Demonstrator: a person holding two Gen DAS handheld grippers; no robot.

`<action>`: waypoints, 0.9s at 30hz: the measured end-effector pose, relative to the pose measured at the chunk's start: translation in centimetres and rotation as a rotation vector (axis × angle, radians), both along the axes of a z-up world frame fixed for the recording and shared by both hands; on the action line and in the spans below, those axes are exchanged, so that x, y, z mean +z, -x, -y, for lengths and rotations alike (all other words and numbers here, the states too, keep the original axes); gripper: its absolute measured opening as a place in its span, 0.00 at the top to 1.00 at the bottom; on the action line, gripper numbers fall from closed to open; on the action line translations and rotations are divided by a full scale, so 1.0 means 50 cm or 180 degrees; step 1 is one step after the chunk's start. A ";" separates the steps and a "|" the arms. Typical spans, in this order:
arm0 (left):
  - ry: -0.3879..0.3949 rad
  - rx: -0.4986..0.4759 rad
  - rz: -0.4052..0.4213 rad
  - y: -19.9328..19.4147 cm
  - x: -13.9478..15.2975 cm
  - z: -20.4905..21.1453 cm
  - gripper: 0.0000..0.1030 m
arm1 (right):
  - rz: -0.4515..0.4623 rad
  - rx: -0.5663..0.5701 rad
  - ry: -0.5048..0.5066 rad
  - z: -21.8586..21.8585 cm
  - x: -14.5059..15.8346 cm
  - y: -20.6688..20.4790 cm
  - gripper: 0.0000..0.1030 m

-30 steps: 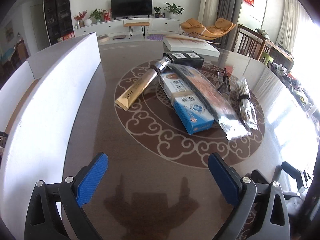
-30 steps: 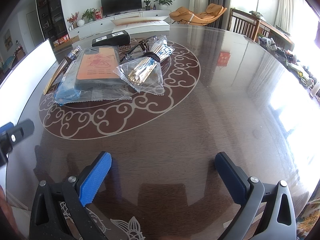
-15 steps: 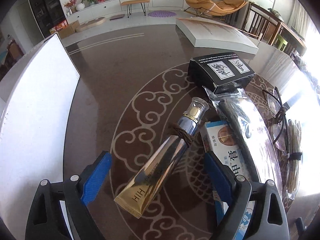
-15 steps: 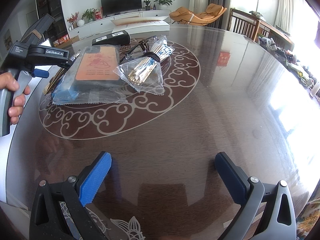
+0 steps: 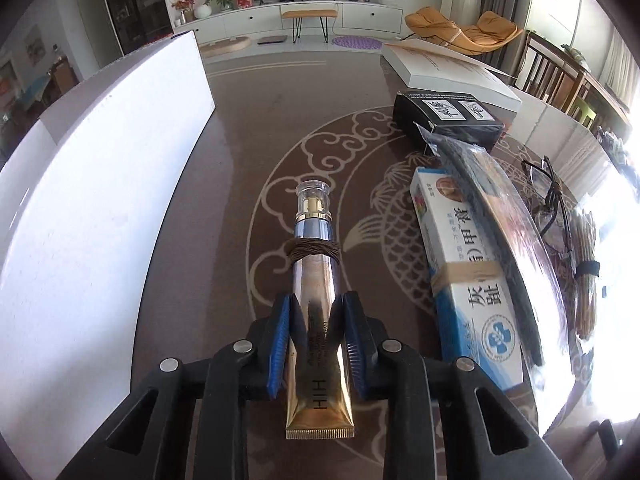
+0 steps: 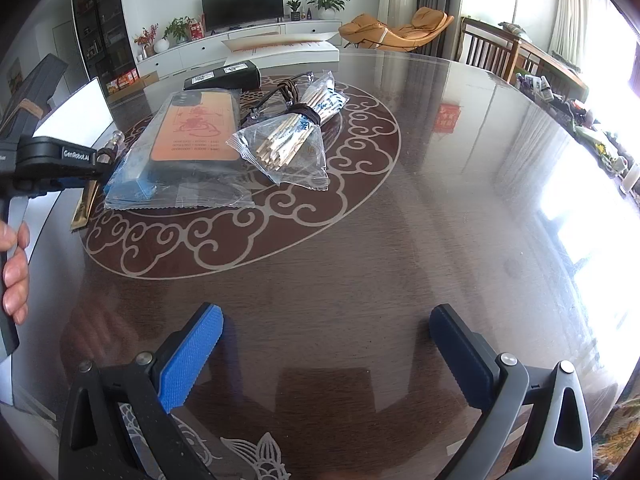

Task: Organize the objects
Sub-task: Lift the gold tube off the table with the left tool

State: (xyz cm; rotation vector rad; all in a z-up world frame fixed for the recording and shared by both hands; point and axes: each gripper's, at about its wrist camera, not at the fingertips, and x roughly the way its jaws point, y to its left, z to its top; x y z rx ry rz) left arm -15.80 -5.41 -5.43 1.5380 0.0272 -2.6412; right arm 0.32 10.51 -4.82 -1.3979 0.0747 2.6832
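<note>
A gold and silver tube (image 5: 314, 272) with a clear cap and a brown band lies on the dark round table (image 6: 360, 260), cap pointing away. My left gripper (image 5: 318, 300) is closing on the tube's lower body, and both blue pads press its sides. In the right wrist view the tube's gold end (image 6: 84, 208) shows beneath the left tool, whose handle a hand (image 6: 14, 268) holds. My right gripper (image 6: 326, 314) stands open above bare table near the front edge, with nothing between its fingers.
Right of the tube lie a blue-and-white box (image 5: 468, 280), a bagged orange phone case (image 6: 192, 132), a black box (image 5: 448, 120), glasses (image 5: 552, 196) and a bag of wooden sticks (image 6: 288, 144). A white carton wall (image 5: 100, 200) stands left. A flat white box (image 5: 448, 76) lies behind.
My left gripper moved forward and down over the tube, and its jaws went from wide open to shut on it. The right gripper stayed still.
</note>
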 end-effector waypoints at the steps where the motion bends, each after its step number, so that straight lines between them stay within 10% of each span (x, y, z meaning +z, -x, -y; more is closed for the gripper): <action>1: 0.0006 -0.0009 -0.0021 -0.027 -0.001 -0.006 0.74 | 0.0000 0.0000 0.0000 0.000 0.000 0.000 0.00; 10: 0.0076 -0.0321 -0.0287 -0.171 -0.008 -0.056 0.72 | -0.0001 -0.0001 0.0000 0.000 0.000 0.000 0.00; 17: 0.0153 -0.0164 -0.0386 -0.168 -0.013 -0.017 0.26 | -0.0002 -0.0001 0.0000 0.000 -0.001 0.000 0.00; 27: -0.0041 -0.0264 -0.0266 -0.157 -0.028 -0.015 0.00 | -0.0002 -0.0001 -0.0001 0.000 -0.001 0.000 0.00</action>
